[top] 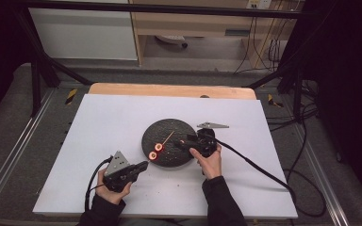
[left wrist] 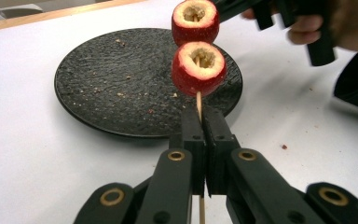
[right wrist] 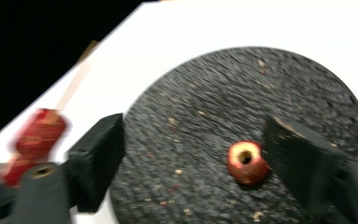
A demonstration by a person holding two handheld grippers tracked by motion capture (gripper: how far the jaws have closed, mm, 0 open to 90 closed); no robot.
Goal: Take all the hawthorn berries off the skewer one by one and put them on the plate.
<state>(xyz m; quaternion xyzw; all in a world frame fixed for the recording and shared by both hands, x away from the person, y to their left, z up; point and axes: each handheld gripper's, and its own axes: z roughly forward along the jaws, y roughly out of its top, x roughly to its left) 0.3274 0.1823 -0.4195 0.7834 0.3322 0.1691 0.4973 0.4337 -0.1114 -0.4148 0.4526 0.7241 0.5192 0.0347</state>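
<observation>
Two hawthorns [left wrist: 198,67] sit threaded on the skewer [left wrist: 198,105] pinched in the left claw [left wrist: 204,122]; the wide-open right claw [right wrist: 191,154] straddles a third hawthorn [right wrist: 246,162] on the plate [right wrist: 307,93]

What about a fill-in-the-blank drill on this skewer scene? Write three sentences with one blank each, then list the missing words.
1. The left tool is shut on the thin wooden ____.
2. The skewer carries ____ cored red fruit pieces.
3. One loose fruit piece lies on the black ____, between the open jaws of the right tool.

Missing words: skewer; two; plate
</observation>
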